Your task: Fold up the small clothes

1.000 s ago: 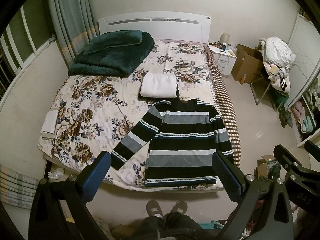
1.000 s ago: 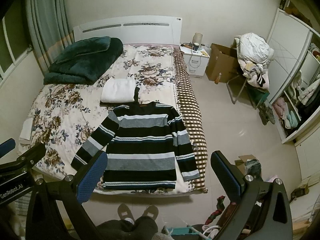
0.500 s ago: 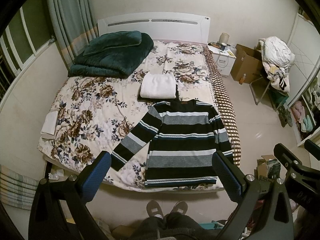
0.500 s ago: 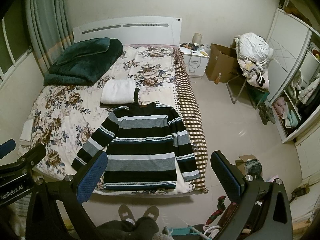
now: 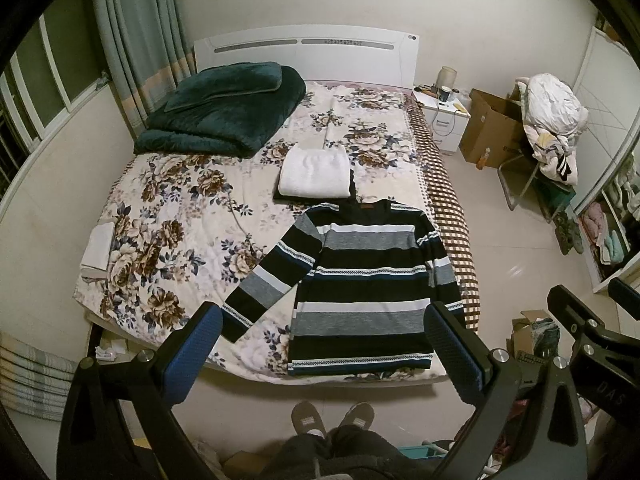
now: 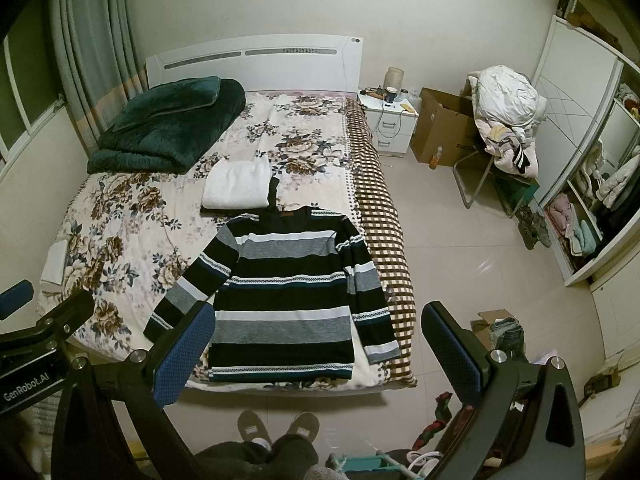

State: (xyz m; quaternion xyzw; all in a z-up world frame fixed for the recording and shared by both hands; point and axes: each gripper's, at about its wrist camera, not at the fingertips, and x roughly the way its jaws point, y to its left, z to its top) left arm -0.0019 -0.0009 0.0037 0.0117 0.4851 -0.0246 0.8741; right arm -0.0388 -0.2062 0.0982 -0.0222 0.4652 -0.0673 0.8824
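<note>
- Striped knit, black, grey and white: the sweater [image 5: 368, 280] lies flat on the floral bedspread [image 5: 180, 208], at the foot end of the bed and towards its checked edge.
- Its body is spread out smooth, hem near the bed's foot edge, neckline pointing up towards the white headboard [image 5: 304, 50].
- One sleeve angles out across the flowers, the other runs straight down beside the body, close to the brown checked border [image 5: 452, 224].
- Just past the collar sits a folded white garment [image 5: 314, 172] on top of something dark, very near the sweater; I cannot tell if they touch.
- Further up, a dark green blanket [image 5: 224, 108] is piled by the headboard, well apart from the sweater.
- Left gripper [image 5: 324, 350] hangs in the air over the foot of the bed, its blue-padded fingers [image 5: 192, 354] spread wide, released, nothing between them.
- Right gripper [image 6: 318, 348] is the same story: fingers [image 6: 184, 354] parted wide, empty, hovering above the bed's foot edge and not touching the sweater [image 6: 288, 288].
- Both grippers sit side by side; each shows at the edge of the other's view.
- Down below, the person's slippers [image 6: 278, 428] stand on the tiled floor right at the bed's foot.
- Off to the side, a white nightstand [image 6: 390, 124], a cardboard box [image 6: 440, 132] and a chair heaped with clothes [image 6: 506, 120] line the far wall.
</note>
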